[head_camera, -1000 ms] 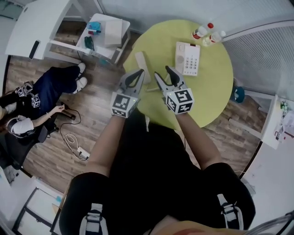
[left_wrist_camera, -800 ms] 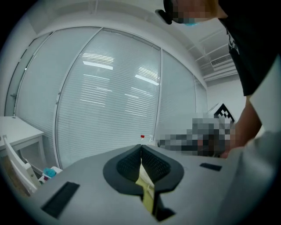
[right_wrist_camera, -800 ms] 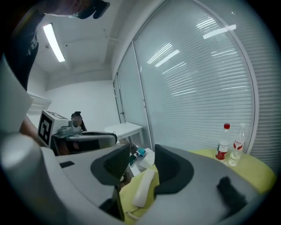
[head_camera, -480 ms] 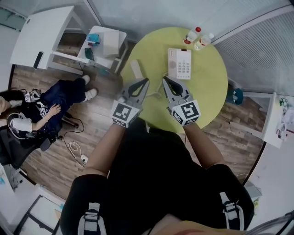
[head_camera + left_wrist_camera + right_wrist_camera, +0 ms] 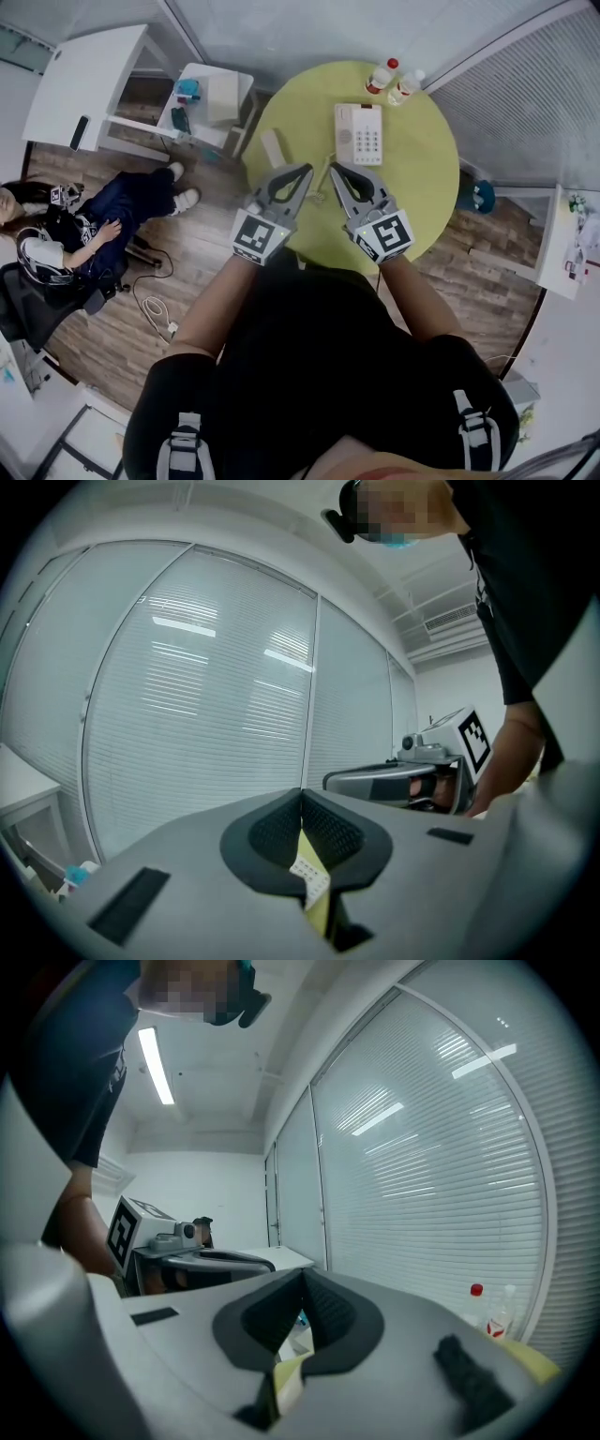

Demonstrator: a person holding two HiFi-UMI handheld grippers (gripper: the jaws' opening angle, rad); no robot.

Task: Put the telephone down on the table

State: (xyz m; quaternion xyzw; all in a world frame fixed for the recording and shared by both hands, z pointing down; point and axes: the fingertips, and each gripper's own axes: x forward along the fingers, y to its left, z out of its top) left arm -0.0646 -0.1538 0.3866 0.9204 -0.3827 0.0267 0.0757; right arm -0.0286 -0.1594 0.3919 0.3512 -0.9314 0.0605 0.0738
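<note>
The telephone [image 5: 359,133] lies on the yellow desk [image 5: 422,178], with what is probably its handset [image 5: 273,147] nearby. Left gripper [image 5: 302,172] and right gripper [image 5: 337,172] hover above, fingers pressed together, empty. Best to back away high, knocking nothing.

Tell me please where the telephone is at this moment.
In the head view, the telephone lies on the round green table, toward its far side, just in front of the red-capped bottle.
</note>
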